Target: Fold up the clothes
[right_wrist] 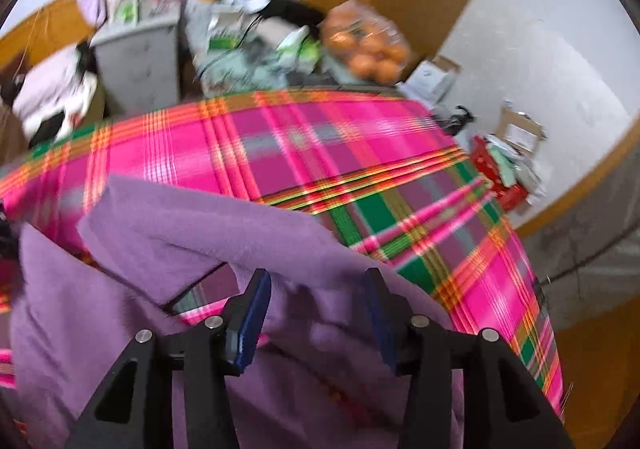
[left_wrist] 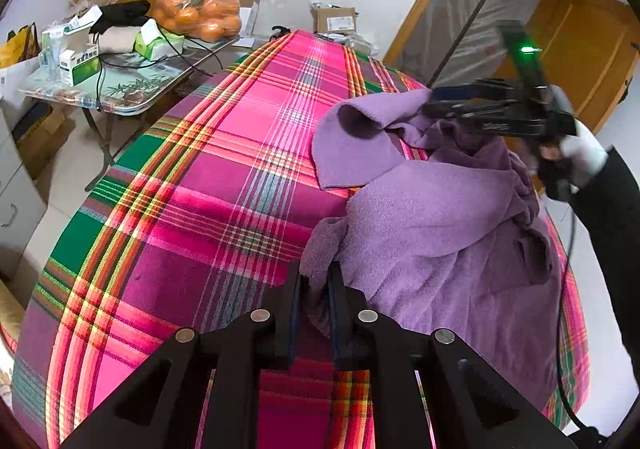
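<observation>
A crumpled purple fleece garment (left_wrist: 436, 217) lies on the right side of a bed covered with a pink plaid sheet (left_wrist: 208, 185). My left gripper (left_wrist: 317, 277) is shut on a near corner of the garment, with fabric pinched between its fingers. In the left wrist view my right gripper (left_wrist: 440, 101) hovers over the far side of the garment, held by a white-gloved hand (left_wrist: 584, 153). In the right wrist view, which is blurred, the right gripper (right_wrist: 318, 281) stands open just above the purple garment (right_wrist: 208, 233), its blue pads (right_wrist: 256, 313) apart with fabric lying between and below them.
A cluttered folding table (left_wrist: 120, 89) stands left of the bed with a bag of oranges (left_wrist: 200, 9), boxes and cables. A cardboard box (left_wrist: 336, 19) sits beyond the bed's far end. A wooden door (left_wrist: 580, 61) is at the right. A grey cabinet (right_wrist: 136, 61) stands beside the table.
</observation>
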{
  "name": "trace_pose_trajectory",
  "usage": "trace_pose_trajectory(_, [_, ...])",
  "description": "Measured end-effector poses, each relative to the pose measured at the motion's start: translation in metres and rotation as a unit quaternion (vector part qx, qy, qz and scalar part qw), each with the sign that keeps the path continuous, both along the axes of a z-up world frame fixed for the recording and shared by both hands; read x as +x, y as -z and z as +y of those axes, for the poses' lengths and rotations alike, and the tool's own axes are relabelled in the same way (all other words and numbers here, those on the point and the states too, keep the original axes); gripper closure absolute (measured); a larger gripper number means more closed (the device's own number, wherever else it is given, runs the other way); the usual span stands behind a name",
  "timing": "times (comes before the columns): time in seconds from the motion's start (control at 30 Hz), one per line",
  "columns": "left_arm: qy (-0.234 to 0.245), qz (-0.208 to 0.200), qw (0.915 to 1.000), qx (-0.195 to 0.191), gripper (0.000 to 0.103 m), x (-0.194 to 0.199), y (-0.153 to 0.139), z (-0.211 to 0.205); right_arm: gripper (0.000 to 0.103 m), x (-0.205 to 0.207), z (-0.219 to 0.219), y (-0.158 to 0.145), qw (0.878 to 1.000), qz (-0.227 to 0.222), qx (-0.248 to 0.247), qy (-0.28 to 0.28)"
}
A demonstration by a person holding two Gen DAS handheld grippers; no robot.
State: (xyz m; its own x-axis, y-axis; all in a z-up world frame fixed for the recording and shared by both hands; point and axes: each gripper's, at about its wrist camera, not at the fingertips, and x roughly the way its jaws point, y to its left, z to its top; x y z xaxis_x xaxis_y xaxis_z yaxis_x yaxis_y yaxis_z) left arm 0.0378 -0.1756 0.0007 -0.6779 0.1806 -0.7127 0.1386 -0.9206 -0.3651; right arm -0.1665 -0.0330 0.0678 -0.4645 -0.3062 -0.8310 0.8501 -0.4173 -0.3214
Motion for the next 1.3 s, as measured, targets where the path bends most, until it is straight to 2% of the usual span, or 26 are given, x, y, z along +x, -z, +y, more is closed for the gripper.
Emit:
trace_pose_trajectory(0.1, [0.003,0.004,1.0000,0.005,0.091,-0.001,0.001,-0.002,0.054,-0.010,-0.010,0.015,1.000,-0.005,0.023,-0.006])
trace_pose_trajectory(0.13, [0.004,0.005,1.0000,0.007,0.091,-0.002,0.001,-0.003,0.065,-0.011,-0.011,0.018,1.000,-0.013,0.028,-0.006])
trace_pose_trajectory(0.17, [0.006,0.006,0.9999,0.008,0.091,-0.003,0.001,-0.003,0.099,-0.013,-0.012,0.022,0.999,-0.018,0.034,-0.005])
trace_pose_trajectory(0.23, [0.008,0.007,0.9999,0.009,0.091,-0.004,0.001,-0.003,0.099,-0.015,-0.011,0.027,0.999,-0.026,0.036,-0.002])
trace_pose_trajectory(0.3, [0.009,0.008,0.9999,0.010,0.091,-0.006,0.001,-0.004,0.099,-0.022,-0.002,0.018,0.999,-0.017,0.004,0.027])
trace_pose_trajectory(0.37, [0.010,0.009,0.9998,0.013,0.091,-0.007,0.001,-0.005,0.099,-0.037,0.013,0.003,0.996,0.008,-0.033,0.083])
trace_pose_trajectory(0.43, [0.010,0.009,0.9998,0.015,0.091,-0.008,0.001,-0.006,0.099,-0.059,0.038,-0.016,0.982,0.038,-0.073,0.172])
trace_pose_trajectory(0.47, [0.010,0.008,0.9998,0.016,0.091,-0.009,0.001,-0.006,0.099,-0.072,0.060,-0.026,0.966,0.053,-0.095,0.233])
trace_pose_trajectory(0.5, [0.009,0.007,0.9998,0.017,0.091,-0.009,0.001,-0.006,0.099,-0.085,0.085,-0.038,0.945,0.067,-0.119,0.298])
trace_pose_trajectory(0.53, [0.008,0.007,0.9998,0.018,0.091,-0.009,0.001,-0.006,0.099,-0.095,0.115,-0.046,0.918,0.068,-0.142,0.364])
trace_pose_trajectory(0.57, [0.007,0.006,0.9998,0.019,0.091,-0.009,0.001,-0.006,0.098,-0.104,0.146,-0.055,0.886,0.066,-0.164,0.429])
trace_pose_trajectory(0.6, [0.005,0.005,0.9998,0.020,0.091,-0.010,0.001,-0.006,0.096,-0.109,0.173,-0.057,0.859,0.056,-0.182,0.476])
trace_pose_trajectory(0.63, [0.004,0.004,0.9998,0.021,0.091,-0.010,0.001,-0.006,0.094,-0.111,0.194,-0.057,0.839,0.044,-0.189,0.508])
trace_pose_trajectory(0.67, [0.002,0.002,0.9997,0.023,0.091,-0.011,0.001,-0.007,0.094,-0.109,0.213,-0.056,0.826,0.037,-0.183,0.532])
trace_pose_trajectory(0.7, [0.000,0.002,0.9997,0.025,0.091,-0.011,0.000,-0.007,0.092,-0.104,0.223,-0.054,0.826,0.037,-0.176,0.534])
trace_pose_trajectory(0.73, [-0.001,0.003,0.9997,0.026,0.091,-0.010,-0.001,-0.007,0.086,-0.098,0.227,-0.054,0.832,0.037,-0.176,0.525])
trace_pose_trajectory(0.83, [-0.005,0.006,0.9996,0.027,0.091,-0.007,-0.004,-0.007,0.077,-0.065,0.215,-0.053,0.886,0.004,-0.205,0.416])
trace_pose_trajectory(0.87, [-0.006,0.007,0.9996,0.028,0.091,-0.005,-0.005,-0.007,0.074,-0.049,0.201,-0.051,0.913,-0.011,-0.199,0.355])
trace_pose_trajectory(0.93, [-0.008,0.008,0.9995,0.029,0.091,-0.003,-0.008,-0.006,0.071,-0.024,0.170,-0.046,0.949,-0.023,-0.169,0.264])
trace_pose_trajectory(0.97, [-0.009,0.009,0.9995,0.029,0.091,-0.002,-0.009,-0.006,0.071,-0.013,0.155,-0.043,0.962,-0.026,-0.155,0.223])
trace_pose_trajectory(1.03, [-0.012,0.011,0.9994,0.031,0.091,0.000,-0.011,-0.006,0.069,0.004,0.130,-0.038,0.979,-0.031,-0.131,0.155])
trace_pose_trajectory(1.13, [-0.015,0.014,0.9993,0.032,0.091,0.003,-0.014,-0.006,0.064,0.026,0.094,-0.018,0.993,-0.040,-0.082,0.070])
trace_pose_trajectory(1.2, [-0.017,0.016,0.9992,0.033,0.091,0.005,-0.017,-0.006,0.063,0.041,0.071,-0.005,0.998,-0.046,-0.048,0.013])
trace_pose_trajectory(1.3, [-0.015,0.010,0.9993,0.033,0.091,0.008,-0.015,-0.006,0.062,0.042,0.055,0.014,0.997,-0.067,-0.009,-0.023])
